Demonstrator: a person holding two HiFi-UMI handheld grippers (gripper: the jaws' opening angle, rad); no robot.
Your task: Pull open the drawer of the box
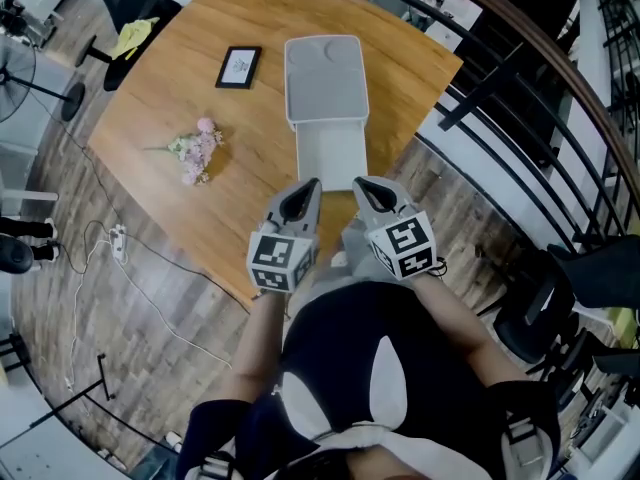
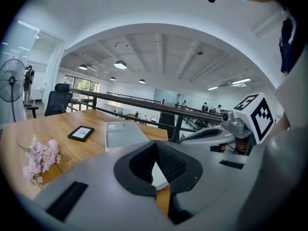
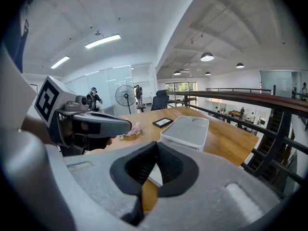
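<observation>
At the near edge of the table (image 1: 180,88), the left tool (image 1: 303,193) and right tool (image 1: 370,193) are hovering clenched and empty; the box (image 1: 324,73) is sitting mid-table, its drawer (image 1: 331,153) seemingly drawn out towards them; any further pull is likely needing a straight, level draw.

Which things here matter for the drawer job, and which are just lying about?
Job:
- box
- drawer, pulled out
- left tongs and right tongs, both shut, empty

Lying about:
- picture frame
- pink flowers
Both lie on the table, left of the box.
</observation>
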